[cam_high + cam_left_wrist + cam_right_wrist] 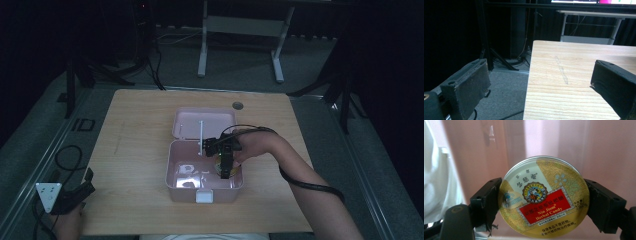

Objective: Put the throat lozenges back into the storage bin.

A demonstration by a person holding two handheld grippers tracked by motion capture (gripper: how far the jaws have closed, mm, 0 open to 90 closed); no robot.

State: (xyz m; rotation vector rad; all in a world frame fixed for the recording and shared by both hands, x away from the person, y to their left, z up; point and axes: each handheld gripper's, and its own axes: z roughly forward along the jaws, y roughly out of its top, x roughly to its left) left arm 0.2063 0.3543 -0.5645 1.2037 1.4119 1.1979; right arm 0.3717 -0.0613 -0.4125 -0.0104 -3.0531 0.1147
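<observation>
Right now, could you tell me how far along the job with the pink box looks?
Done: the pink box stands open, lid back. In hand: the right gripper, inside the box, is shut on the round candy tin, jaws pressing its two sides. Left: probably releasing the tin and closing the lid. The left gripper rests open at the table's near left corner.

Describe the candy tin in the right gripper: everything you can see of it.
The candy tin is a round, flat, metal-looking tin with a gold patterned lid, a red "Nin Jiom Herbal Candy" label and a central emblem. Lid on. The right gripper clamps its opposite edges, lid facing the camera. It is held inside the open pink box, at its right side.
</observation>
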